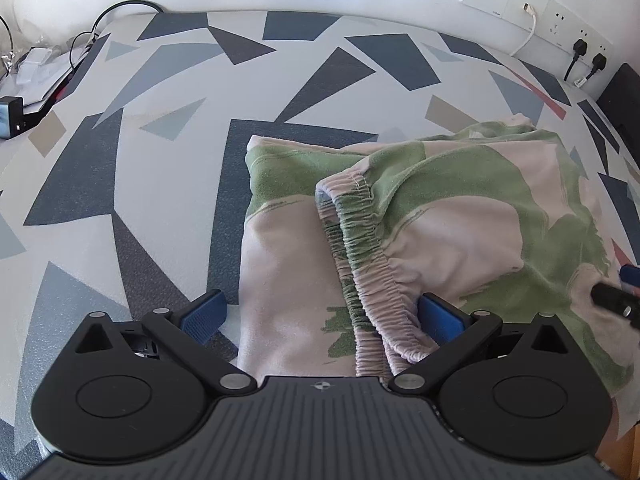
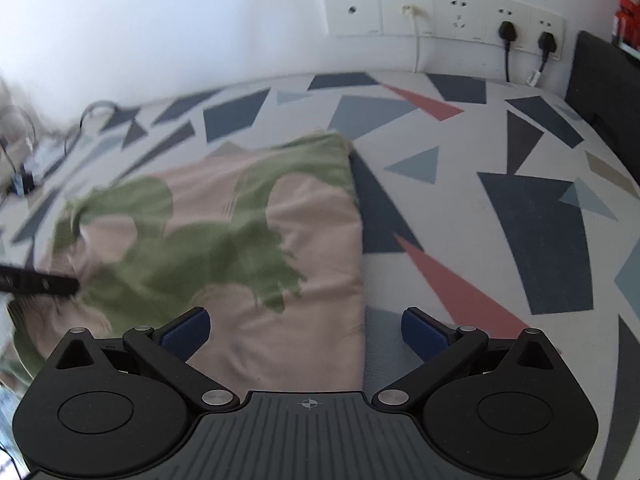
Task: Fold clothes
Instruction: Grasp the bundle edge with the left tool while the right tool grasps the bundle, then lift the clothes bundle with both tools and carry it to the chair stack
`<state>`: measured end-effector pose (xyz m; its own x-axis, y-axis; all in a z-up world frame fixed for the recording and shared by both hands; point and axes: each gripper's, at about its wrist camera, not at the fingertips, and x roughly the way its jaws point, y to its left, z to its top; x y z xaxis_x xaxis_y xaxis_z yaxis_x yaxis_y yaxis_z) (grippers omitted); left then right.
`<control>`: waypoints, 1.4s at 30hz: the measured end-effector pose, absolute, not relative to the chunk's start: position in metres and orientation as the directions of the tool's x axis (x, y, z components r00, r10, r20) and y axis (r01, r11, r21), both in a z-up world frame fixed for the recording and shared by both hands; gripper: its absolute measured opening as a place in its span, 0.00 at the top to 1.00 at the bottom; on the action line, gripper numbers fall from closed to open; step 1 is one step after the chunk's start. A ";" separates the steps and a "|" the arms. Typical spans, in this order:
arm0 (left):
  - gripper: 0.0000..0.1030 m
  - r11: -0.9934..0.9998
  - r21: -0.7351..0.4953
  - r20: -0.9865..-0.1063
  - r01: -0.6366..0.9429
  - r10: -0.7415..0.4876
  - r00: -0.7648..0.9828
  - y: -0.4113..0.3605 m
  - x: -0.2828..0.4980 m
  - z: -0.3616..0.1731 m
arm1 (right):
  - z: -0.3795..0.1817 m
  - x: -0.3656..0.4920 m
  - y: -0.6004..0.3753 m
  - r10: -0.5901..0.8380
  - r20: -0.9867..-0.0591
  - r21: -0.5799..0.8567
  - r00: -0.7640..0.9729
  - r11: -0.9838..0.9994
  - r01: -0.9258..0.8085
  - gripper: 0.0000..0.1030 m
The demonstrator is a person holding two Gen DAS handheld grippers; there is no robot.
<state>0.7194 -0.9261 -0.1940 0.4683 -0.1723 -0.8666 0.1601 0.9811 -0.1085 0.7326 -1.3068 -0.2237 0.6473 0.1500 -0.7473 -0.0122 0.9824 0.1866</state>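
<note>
Left tool (image 1: 322, 316) sits low over the near edge of the garment (image 1: 440, 216), pointing fwd along it, fingers spread wide. Its left pad (image 1: 204, 314) is off the cloth over the worktop (image 1: 160, 120); its right pad (image 1: 438, 318) is tucked against the gathered elastic waistband (image 1: 360, 264). Cloth lies between the pads but nothing is pinched.

Right tool (image 2: 306, 330) also low and level, spread wide, holding nothing. Its left pad (image 2: 186, 334) is over the cloth, right pad (image 2: 424, 332) over bare worktop, so the garment's right edge runs between them.

Right wrist view is motion-blurred on the left side; detail there is hard to make out. A dark bar at that view's left edge looks like part of the other tool, can't say for sure. In the left view, the right tool only shows as a blurred tip at the right edge.

Garment: pale pink w/ green patches, soft fabric, partly folded over itself, waistband layer lying on top of a flatter layer. It lies on the geometric-print worktop, near side, approx centre.
</note>
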 end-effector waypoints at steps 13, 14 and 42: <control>0.69 0.952 -0.239 -0.847 0.192 -0.301 0.438 -0.931 0.711 -0.183 | -0.224 0.760 -1.290 0.198 -0.751 0.165 0.630 0.980 -0.112 0.68; 0.70 0.953 -0.246 -0.847 0.179 -0.301 0.438 -0.931 0.710 -0.183 | -0.223 0.759 -1.283 0.195 -0.754 0.142 0.627 0.981 -0.134 0.72; 0.80 0.960 -0.254 -0.663 -0.117 -0.085 0.744 -0.841 0.547 -0.085 | -0.135 0.696 -1.215 0.540 -0.531 0.248 0.653 0.836 -0.490 0.84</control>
<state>0.5469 -0.8412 -0.0848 0.7437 -0.0847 -0.6631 -0.1172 0.9601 -0.2541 0.6960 -1.2147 -0.1345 0.6531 0.5402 -0.5307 -0.4898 0.8358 0.2480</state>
